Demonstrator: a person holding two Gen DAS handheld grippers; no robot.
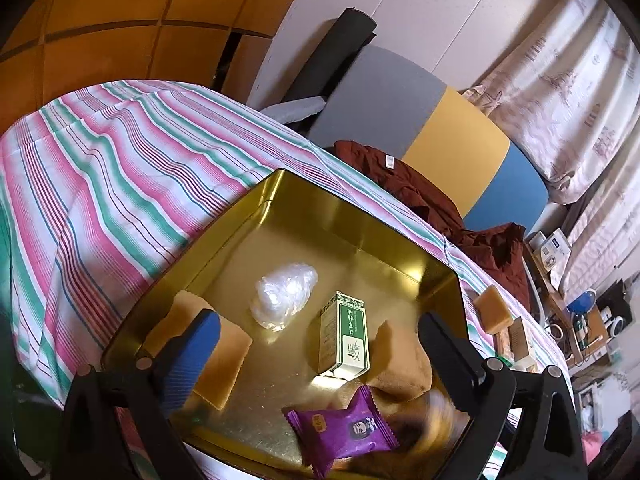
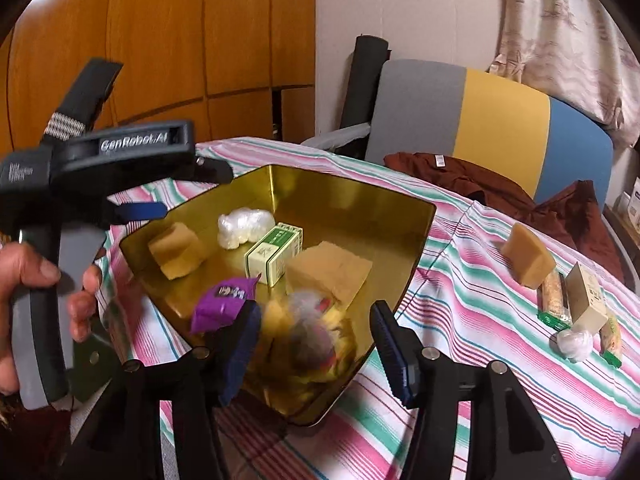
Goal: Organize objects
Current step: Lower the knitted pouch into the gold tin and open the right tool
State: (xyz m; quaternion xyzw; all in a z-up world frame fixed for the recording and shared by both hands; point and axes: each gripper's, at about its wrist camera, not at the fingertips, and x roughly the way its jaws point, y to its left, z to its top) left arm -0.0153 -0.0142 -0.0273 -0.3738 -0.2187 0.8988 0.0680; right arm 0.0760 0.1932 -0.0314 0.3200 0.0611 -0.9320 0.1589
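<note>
A striped cloth [image 2: 480, 320] in pink, green and white covers the counter, with wooden cabinet doors [image 2: 160, 60] behind it on the left and a pale curtain [image 2: 560, 20] on the far right. A chair [image 2: 480, 120] with a grey, yellow and blue back stands at the far edge, and a dark red garment [image 2: 500, 188] lies crumpled in front of it.

A gold tin tray [image 2: 352, 200] sits on the cloth near the middle. Inside it lie two tan sponges [image 2: 176, 250], a wad of clear plastic [image 2: 244, 226], a green and white box [image 2: 274, 256], a purple packet [image 2: 224, 302] and, at the near edge, a blurred colourful bundle [image 2: 308, 332].

To the right of the tray, apart from it, another tan sponge [image 2: 528, 256] rests on the cloth, and nearer lie a snack bar [image 2: 554, 300], a small cream box [image 2: 588, 300] and a white ball [image 2: 574, 344], close together.

The left gripper [image 1: 316, 344] hangs over the tray with its jaws spread wide, holding nothing. The right gripper [image 2: 316, 344] is likewise spread wide and empty above the tray's near edge, the blurred bundle showing between its fingers.
</note>
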